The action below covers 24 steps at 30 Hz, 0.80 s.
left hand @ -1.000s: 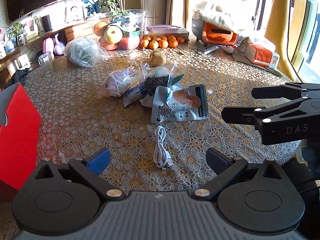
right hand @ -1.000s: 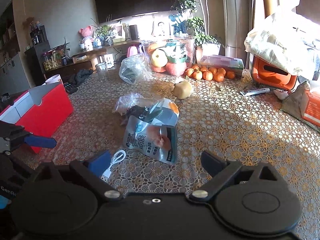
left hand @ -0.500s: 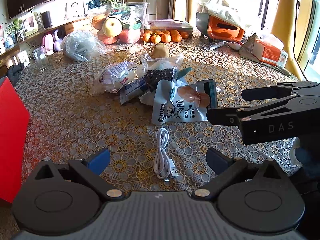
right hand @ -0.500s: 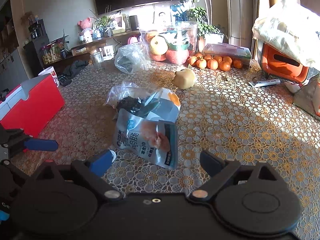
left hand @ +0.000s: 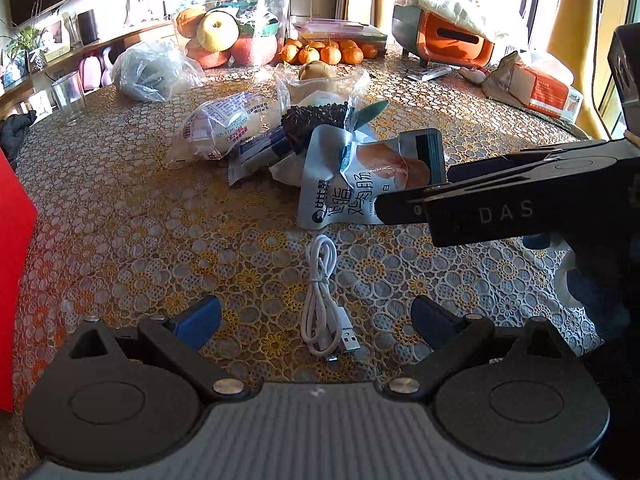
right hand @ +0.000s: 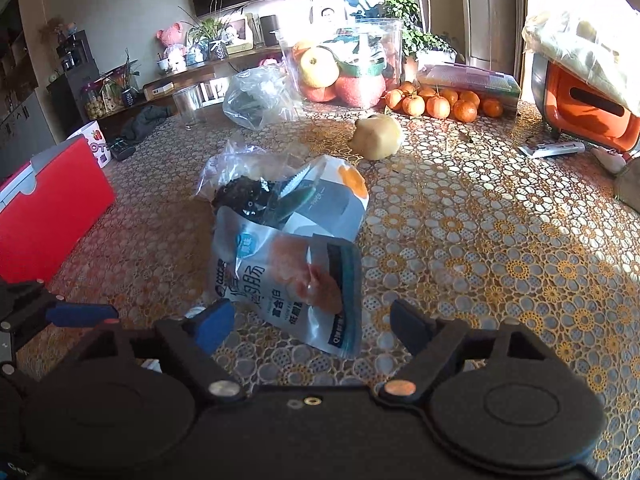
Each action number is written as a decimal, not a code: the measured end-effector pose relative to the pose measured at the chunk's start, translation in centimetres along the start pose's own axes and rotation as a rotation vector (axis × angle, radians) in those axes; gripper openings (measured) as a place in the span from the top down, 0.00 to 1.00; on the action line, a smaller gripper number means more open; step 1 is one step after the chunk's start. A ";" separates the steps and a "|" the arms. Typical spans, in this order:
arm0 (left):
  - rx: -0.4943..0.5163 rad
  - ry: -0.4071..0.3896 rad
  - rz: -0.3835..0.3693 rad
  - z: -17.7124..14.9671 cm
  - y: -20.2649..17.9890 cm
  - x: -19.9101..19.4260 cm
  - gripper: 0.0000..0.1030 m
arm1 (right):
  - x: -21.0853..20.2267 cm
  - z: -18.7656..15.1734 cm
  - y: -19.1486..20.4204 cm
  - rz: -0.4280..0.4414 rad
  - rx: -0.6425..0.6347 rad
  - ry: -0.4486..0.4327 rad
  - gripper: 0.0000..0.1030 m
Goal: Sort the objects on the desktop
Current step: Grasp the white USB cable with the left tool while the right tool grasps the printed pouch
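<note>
A coiled white USB cable (left hand: pixel 323 300) lies on the lace tablecloth right between the fingers of my open, empty left gripper (left hand: pixel 316 318). Beyond it lies a light-blue snack pouch (left hand: pixel 360 180) at the front of a pile of snack bags (left hand: pixel 248 128). My right gripper (right hand: pixel 312 322) is open and empty, with the same pouch (right hand: pixel 296 280) lying between and just past its fingers. The right gripper shows from the side in the left wrist view (left hand: pixel 400 200), over the pouch's right edge. One blue left fingertip (right hand: pixel 80 315) shows in the right wrist view.
A red box (right hand: pixel 48 208) stands at the left. At the back are a clear tub of fruit (left hand: pixel 232 28), tangerines (left hand: pixel 324 54), a plastic bag (left hand: pixel 156 68), a glass (left hand: pixel 68 98), a pear (right hand: pixel 378 140) and an orange appliance (right hand: pixel 588 104).
Both grippers moved forward toward the pile. The right gripper came in over the blue pouch. The cable now lies between the left fingers.
</note>
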<state>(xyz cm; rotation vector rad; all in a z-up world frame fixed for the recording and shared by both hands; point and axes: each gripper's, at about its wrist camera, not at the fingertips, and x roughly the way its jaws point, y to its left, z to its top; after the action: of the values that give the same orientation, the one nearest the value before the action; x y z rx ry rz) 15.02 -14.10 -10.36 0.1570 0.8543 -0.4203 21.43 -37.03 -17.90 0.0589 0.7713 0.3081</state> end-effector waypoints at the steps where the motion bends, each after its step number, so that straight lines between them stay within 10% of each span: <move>1: -0.001 0.000 0.000 0.0 0.0 0.1 0.02 | 0.2 0.0 0.0 0.002 -0.001 0.001 0.20; 17: 0.035 0.003 0.013 -0.3 -0.8 0.5 0.21 | 1.6 0.4 0.2 0.029 0.006 0.018 0.41; 24: 0.042 0.006 0.013 -0.2 -1.1 0.3 0.35 | 1.3 0.1 0.3 0.054 0.014 0.024 0.67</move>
<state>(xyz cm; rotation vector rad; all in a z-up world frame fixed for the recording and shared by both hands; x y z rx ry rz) 14.59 -15.09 -10.68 0.2025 0.8500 -0.4259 22.27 -36.35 -18.63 0.0892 0.7963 0.3548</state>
